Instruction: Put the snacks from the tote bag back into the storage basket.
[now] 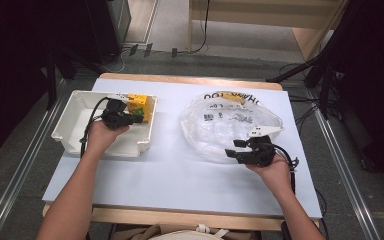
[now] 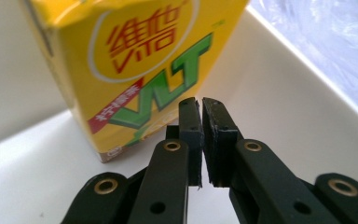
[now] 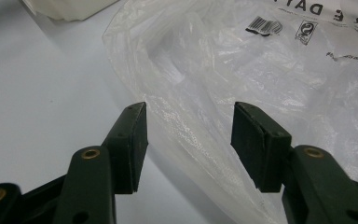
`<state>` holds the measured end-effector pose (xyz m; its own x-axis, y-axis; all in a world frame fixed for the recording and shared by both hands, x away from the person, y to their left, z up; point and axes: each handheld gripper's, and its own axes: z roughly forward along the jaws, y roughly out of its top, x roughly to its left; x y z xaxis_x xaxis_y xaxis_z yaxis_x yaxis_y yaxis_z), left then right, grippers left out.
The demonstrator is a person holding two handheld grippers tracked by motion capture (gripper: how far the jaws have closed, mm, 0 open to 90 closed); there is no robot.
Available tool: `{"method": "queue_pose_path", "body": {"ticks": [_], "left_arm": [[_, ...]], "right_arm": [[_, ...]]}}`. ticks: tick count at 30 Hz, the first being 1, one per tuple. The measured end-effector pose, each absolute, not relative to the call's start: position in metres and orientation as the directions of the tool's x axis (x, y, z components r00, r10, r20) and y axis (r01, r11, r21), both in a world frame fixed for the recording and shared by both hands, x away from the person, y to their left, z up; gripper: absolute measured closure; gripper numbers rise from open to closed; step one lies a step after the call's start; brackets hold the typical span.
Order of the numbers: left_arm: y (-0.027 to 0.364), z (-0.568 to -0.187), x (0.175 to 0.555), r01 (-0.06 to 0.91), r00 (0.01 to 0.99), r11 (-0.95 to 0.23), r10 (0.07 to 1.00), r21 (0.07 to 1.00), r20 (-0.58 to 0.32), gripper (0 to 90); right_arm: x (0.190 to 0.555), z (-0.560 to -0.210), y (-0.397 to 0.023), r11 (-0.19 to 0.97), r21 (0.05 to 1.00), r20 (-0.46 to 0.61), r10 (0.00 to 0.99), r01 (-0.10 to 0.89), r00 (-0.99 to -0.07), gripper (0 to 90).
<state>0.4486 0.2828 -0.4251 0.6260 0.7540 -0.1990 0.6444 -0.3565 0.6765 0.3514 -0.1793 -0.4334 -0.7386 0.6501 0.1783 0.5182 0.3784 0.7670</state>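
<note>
High view: a yellow cardboard drink carton (image 1: pixel 141 106) with green and red lettering stands in the far right corner of a white rectangular plastic tub (image 1: pixel 72 120), on the left half of the pale blue tabletop (image 1: pixel 170 170). The left gripper view shows what the overhead angle leaves small — the carton (image 2: pixel 126 70) is upright on the tub floor, its long axis running floor to top and leaning a little to the left in that picture, with its printed face turned toward the jaws and the tub wall (image 2: pixel 289 102) rising behind and beside it.

The left gripper (image 2: pixel 201 135) sits just in front of the carton's lower edge, its jaws pressed nearly together with only a thin slit between the pads and nothing caught in it. From above, that gripper (image 1: pixel 130 116) reaches into the tub from its near side, the hand (image 1: pixel 102 135) resting over the tub's front rim.

To the right of the tub, well apart from it, lies a crumpled clear plastic bag (image 1: pixel 230 125) with black print. The right gripper (image 1: pixel 236 148) hovers at the bag's near edge — its own view shows the jaws spread wide (image 3: pixel 189 140), with the bag's film (image 3: pixel 205 79) lying between and beyond them, neither pad pressing on it.
</note>
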Motion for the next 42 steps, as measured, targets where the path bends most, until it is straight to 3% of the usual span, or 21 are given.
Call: {"method": "queue_pose_path", "body": {"ticks": [15, 42], "left_arm": [[0.279, -0.398, 0.433, 0.671, 0.616, -0.347, 0.753, 0.655, -0.231, 67.4], [0.235, -0.362, 0.41, 0.599, 0.699, -0.415, 0.688, 0.685, -0.194, 49.5]], "right_arm": [[0.351, -0.433, -0.18, 0.381, 0.767, 0.176, 0.647, 0.515, -0.742, 46.8], [0.351, -0.433, -0.18, 0.38, 0.768, 0.184, 0.64, 0.516, -0.746, 46.8]]}}
